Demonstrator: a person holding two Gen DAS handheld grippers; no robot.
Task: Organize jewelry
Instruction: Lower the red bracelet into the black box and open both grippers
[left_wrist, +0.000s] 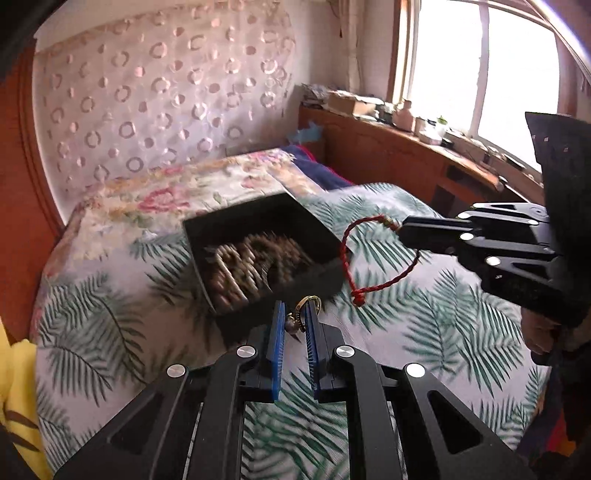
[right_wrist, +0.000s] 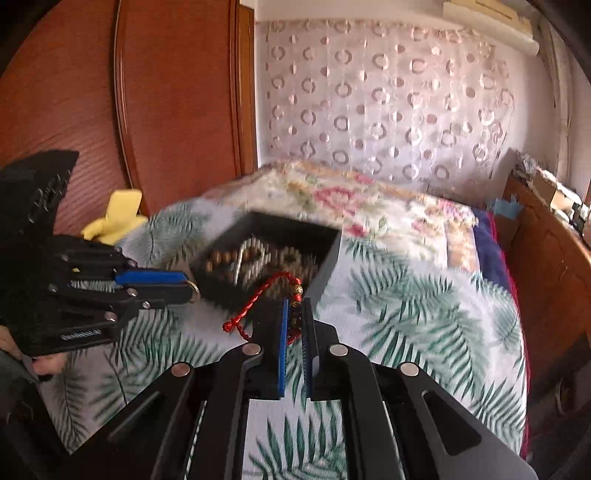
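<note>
The left gripper (left_wrist: 294, 321) pinches a small gold ring (left_wrist: 306, 308) with a little dark charm between its blue pads. The right gripper (right_wrist: 294, 317) pinches a red string bracelet (right_wrist: 258, 299) by its gold and dark beads; the loop and knot hang free. Both are held over the leafy bedspread (left_wrist: 424, 325), just beside a black box (left_wrist: 266, 221) full of brown bead strings.

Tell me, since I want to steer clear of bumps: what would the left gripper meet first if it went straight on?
Probably the black box. The left gripper, shut on a gold ring, points at its near wall, just ahead. Depth is blurred, so it might instead clear the rim and reach the beads inside.
</note>
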